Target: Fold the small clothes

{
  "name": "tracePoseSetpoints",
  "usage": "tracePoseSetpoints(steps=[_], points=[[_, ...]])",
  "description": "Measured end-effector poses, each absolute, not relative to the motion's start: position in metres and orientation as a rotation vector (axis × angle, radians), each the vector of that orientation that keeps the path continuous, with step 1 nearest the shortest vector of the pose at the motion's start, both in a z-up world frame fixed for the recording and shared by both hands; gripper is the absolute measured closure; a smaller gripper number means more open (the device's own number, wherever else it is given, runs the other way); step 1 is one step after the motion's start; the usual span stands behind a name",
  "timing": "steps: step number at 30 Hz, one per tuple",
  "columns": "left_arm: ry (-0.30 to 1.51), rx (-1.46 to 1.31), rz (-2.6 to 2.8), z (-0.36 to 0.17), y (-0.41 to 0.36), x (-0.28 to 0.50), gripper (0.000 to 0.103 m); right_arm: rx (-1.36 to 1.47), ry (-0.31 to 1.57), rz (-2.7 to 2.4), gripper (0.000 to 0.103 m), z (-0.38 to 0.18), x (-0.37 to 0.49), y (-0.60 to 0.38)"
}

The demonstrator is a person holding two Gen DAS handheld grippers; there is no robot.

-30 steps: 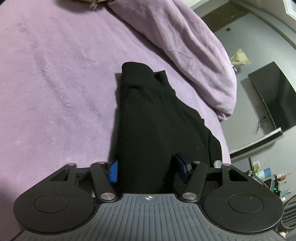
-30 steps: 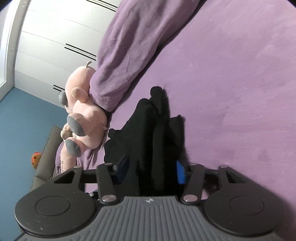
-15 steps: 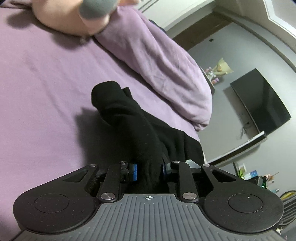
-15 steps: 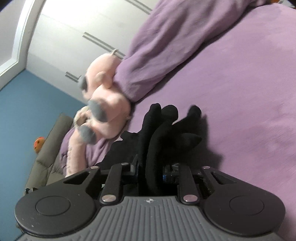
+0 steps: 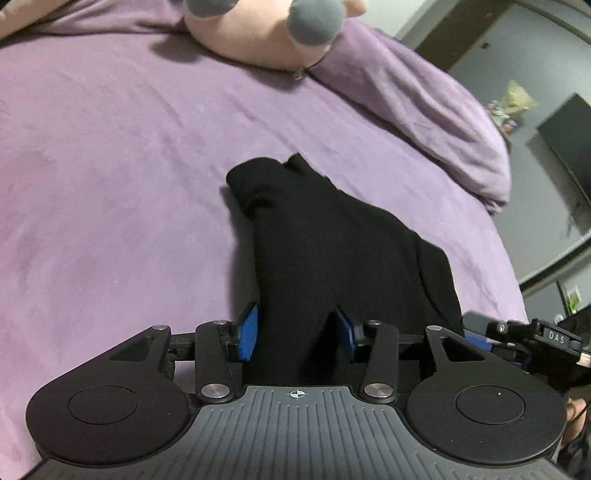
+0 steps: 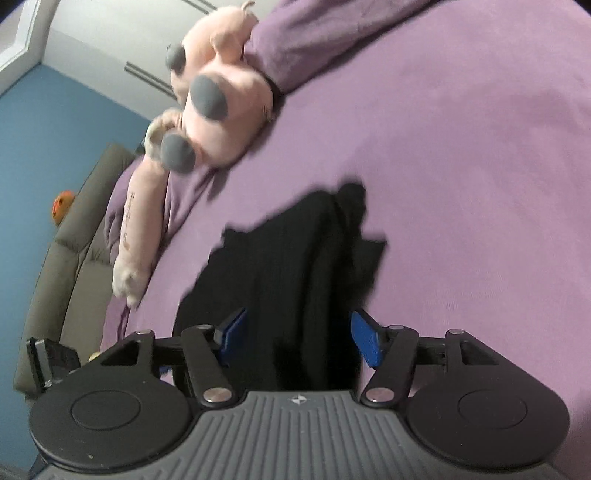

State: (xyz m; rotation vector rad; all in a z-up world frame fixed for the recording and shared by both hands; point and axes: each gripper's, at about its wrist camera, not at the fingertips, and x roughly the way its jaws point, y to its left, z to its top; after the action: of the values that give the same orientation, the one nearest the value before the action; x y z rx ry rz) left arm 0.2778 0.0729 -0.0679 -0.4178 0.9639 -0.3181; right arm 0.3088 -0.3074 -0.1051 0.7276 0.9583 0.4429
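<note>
A small black garment (image 5: 332,240) lies bunched in a long heap on the purple bed sheet (image 5: 110,184). My left gripper (image 5: 297,332) straddles its near end. Its jaws are opening, and the blue pads (image 5: 248,334) stand apart with the cloth still between them. In the right wrist view the same black garment (image 6: 295,258) is blurred. My right gripper (image 6: 297,334) is over its other end, jaws also opening, and a gap shows between each blue pad (image 6: 364,341) and the cloth. The right gripper's body (image 5: 524,334) shows at the left view's right edge.
A pink plush toy (image 5: 266,33) with grey feet lies at the far side of the bed, also seen as the plush toy (image 6: 218,99). A rolled purple blanket (image 5: 424,122) runs along the bed's edge. A grey sofa (image 6: 70,251) and a wall screen (image 5: 569,155) stand beyond the bed.
Both grippers closed on the garment half a second ago, carried it across the sheet toward the plush toy, and have now spread their jaws. The cloth has dropped onto the bed.
</note>
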Motion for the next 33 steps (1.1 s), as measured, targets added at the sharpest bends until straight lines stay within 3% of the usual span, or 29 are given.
tracePoseSetpoints(steps=[4, 7, 8, 9, 11, 16, 18, 20, 21, 25, 29, 30, 31, 33], points=[[0.917, -0.487, -0.337, -0.078, 0.080, 0.260, 0.042, 0.709, 0.985, 0.457, 0.037, -0.121, 0.283, -0.306], [0.975, -0.539, -0.351, -0.089, 0.085, 0.249, 0.044, 0.717, 0.952, 0.458, 0.037, -0.121, 0.272, -0.299], [0.994, -0.565, -0.363, -0.093, 0.086, 0.247, 0.045, 0.720, 0.955, 0.477, 0.044, -0.121, 0.271, -0.296], [1.008, -0.592, -0.373, -0.096, 0.086, 0.244, 0.047, 0.712, 0.959, 0.488, 0.049, -0.120, 0.269, -0.292], [1.005, -0.626, -0.386, -0.098, 0.085, 0.243, 0.071, 0.678, 0.995, 0.466, 0.073, -0.122, 0.269, -0.286], [0.987, -0.778, -0.453, -0.085, 0.096, 0.236, 0.080, 1.080, 0.941, 0.544, 0.077, -0.136, 0.262, -0.318], [1.003, -0.788, -0.487, -0.083, 0.095, 0.232, 0.079, 1.054, 0.952, 0.523, 0.076, -0.136, 0.258, -0.325], [1.056, -0.732, -0.432, -0.088, 0.094, 0.230, 0.063, 0.883, 1.033, 0.449, 0.075, -0.134, 0.256, -0.322], [1.083, -0.687, -0.364, -0.090, 0.096, 0.229, 0.061, 0.824, 1.048, 0.436, 0.075, -0.132, 0.255, -0.321], [1.024, -0.551, -0.142, -0.076, 0.107, 0.230, 0.050, 0.655, 0.909, 0.300, 0.047, -0.093, 0.248, -0.329], [0.890, -0.539, -0.033, -0.056, 0.095, 0.262, 0.044, 0.575, 0.758, 0.287, 0.046, -0.060, 0.275, -0.298], [0.858, -0.530, -0.027, -0.054, 0.085, 0.273, 0.041, 0.593, 0.748, 0.321, 0.046, -0.058, 0.287, -0.284], [0.823, -0.508, -0.010, -0.054, 0.074, 0.284, 0.030, 0.580, 0.741, 0.333, 0.046, -0.057, 0.298, -0.265], [0.778, -0.431, 0.058, -0.063, 0.049, 0.308, 0.026, 0.472, 0.735, 0.321, 0.050, -0.061, 0.320, -0.224]])
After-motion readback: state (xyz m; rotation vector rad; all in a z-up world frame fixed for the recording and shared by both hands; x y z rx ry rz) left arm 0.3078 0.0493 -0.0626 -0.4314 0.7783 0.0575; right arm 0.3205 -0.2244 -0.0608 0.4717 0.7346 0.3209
